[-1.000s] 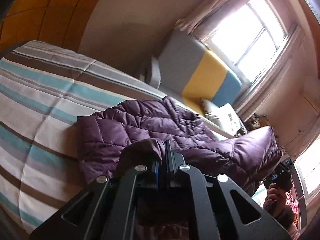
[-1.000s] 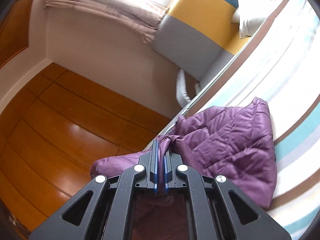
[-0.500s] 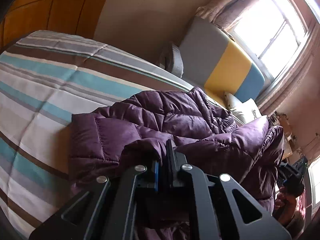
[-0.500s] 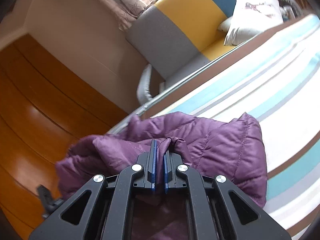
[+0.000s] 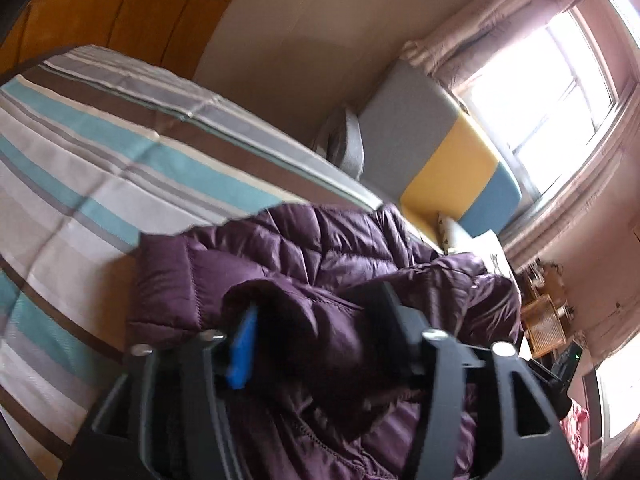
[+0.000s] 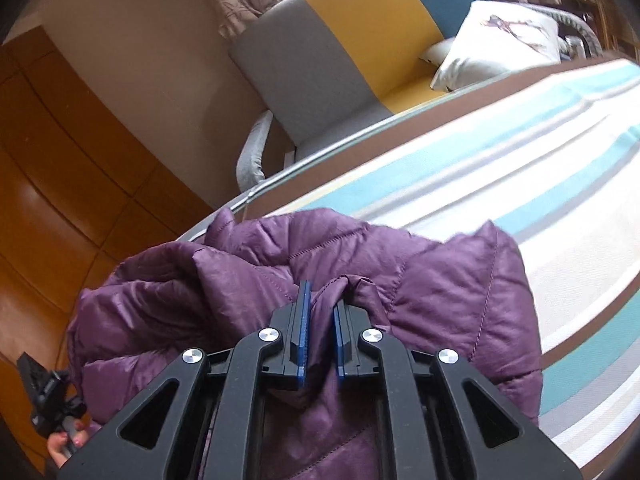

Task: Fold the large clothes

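Striped bedspread (image 5: 100,168) filling the scene, bands of teal, white, grey and brown running across the bed. Beyond the far edge, a grey, yellow and blue cushioned seat (image 6: 344,40) against the wall under a bright window (image 5: 560,72), with a white printed pillow (image 6: 504,44) resting on it. Orange wooden flooring (image 6: 52,168) off to the side.

On the bedspread, lying bunched and doubled over near the bed's edge: the purple quilted jacket (image 5: 312,264), one layer folded onto another, a stitched hem edge lying flat on the stripes.

Left gripper (image 5: 316,312) low over the jacket, jaws just sprung wide apart, blue pad (image 5: 242,344) well clear of the opposite finger. A puffy fold of purple fabric mounded up between them, not pinched.

Right gripper (image 6: 322,300) at the jacket's other side, jaws just starting to part, a narrow gap between the blue pads. A ridge of purple fabric standing in that gap, touching both pads and pinched between them.

Far left of the right wrist view, a hand (image 6: 64,446) on a black handle.
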Available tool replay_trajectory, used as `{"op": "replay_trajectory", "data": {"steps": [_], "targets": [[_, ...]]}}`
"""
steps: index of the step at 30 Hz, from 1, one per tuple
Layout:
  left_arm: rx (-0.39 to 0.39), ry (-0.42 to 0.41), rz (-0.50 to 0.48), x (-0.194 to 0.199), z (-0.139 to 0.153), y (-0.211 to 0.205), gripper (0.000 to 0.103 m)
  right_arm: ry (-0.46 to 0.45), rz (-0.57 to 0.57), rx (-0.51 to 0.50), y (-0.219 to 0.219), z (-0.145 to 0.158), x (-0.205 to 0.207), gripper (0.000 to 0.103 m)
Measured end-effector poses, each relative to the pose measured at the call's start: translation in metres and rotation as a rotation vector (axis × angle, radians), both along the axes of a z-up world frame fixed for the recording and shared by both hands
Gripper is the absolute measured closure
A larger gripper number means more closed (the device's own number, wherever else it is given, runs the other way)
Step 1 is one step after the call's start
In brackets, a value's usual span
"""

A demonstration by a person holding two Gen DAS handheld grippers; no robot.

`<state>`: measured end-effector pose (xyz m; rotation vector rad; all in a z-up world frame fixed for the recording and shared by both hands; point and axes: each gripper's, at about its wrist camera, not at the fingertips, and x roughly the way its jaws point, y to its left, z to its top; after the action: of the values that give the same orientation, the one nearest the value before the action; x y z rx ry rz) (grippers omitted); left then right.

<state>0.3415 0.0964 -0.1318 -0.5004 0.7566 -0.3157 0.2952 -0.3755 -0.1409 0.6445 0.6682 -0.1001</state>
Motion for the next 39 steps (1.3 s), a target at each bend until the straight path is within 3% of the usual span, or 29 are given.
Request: {"op": "replay_trajectory", "data": {"steps": [1, 2, 8, 11, 13, 14, 15, 21, 24, 26, 28, 30, 33, 34, 36, 39], "targets": [[0.035, -0.017, 0.054, -0.004, 0.004, 0.002, 0.014, 0.001, 0.004, -0.018, 0.001, 0.003, 0.001, 0.093], [0.062, -0.038, 0.103, -0.007, 0.009, 0.005, 0.011, 0.002, 0.007, -0.034, 0.003, 0.007, 0.001, 0.093], [0.08, -0.086, 0.225, -0.024, 0.022, 0.024, 0.007, -0.005, 0.013, -0.102, 0.01, 0.022, -0.006, 0.093], [0.143, -0.135, 0.223, -0.036, 0.03, 0.017, 0.004, -0.027, 0.014, -0.075, 0.01, 0.027, -0.011, 0.077], [0.18, -0.161, 0.185, -0.042, 0.034, 0.005, 0.003, -0.049, 0.002, -0.039, 0.009, 0.03, -0.014, 0.059], [0.192, -0.165, 0.167, -0.044, 0.034, 0.002, 0.003, -0.065, -0.017, -0.031, 0.008, 0.033, -0.018, 0.043], [0.21, -0.17, 0.138, -0.047, 0.033, -0.005, 0.003, -0.087, -0.037, -0.036, 0.007, 0.036, -0.023, 0.034], [0.258, -0.159, 0.041, -0.059, 0.024, -0.035, 0.003, -0.098, -0.002, -0.096, 0.02, 0.05, -0.04, 0.034], [0.262, -0.149, -0.003, -0.064, 0.021, -0.048, 0.003, -0.052, 0.029, -0.143, 0.038, 0.047, -0.043, 0.034], [0.306, -0.146, -0.021, -0.066, 0.022, -0.058, 0.003, -0.02, 0.05, -0.169, 0.048, 0.042, -0.047, 0.034], [0.396, -0.17, 0.003, -0.067, 0.025, -0.062, 0.003, 0.016, 0.041, -0.226, 0.055, 0.037, -0.053, 0.034], [0.426, -0.158, 0.054, -0.063, 0.026, -0.051, 0.003, 0.039, -0.003, -0.266, 0.051, 0.033, -0.063, 0.028], [0.412, -0.101, 0.156, -0.058, 0.019, -0.019, 0.003, 0.04, -0.076, -0.26, 0.034, 0.025, -0.087, 0.019], [0.369, -0.082, 0.177, -0.059, 0.013, -0.003, 0.002, 0.048, -0.083, -0.247, 0.027, 0.02, -0.094, 0.018], [0.283, -0.049, 0.173, -0.059, -0.001, 0.019, 0.002, 0.075, -0.078, -0.213, 0.016, 0.009, -0.099, 0.017], [0.15, 0.046, 0.087, -0.05, -0.026, 0.031, 0.002, 0.099, -0.038, -0.108, 0.001, -0.01, -0.093, 0.017]]}}
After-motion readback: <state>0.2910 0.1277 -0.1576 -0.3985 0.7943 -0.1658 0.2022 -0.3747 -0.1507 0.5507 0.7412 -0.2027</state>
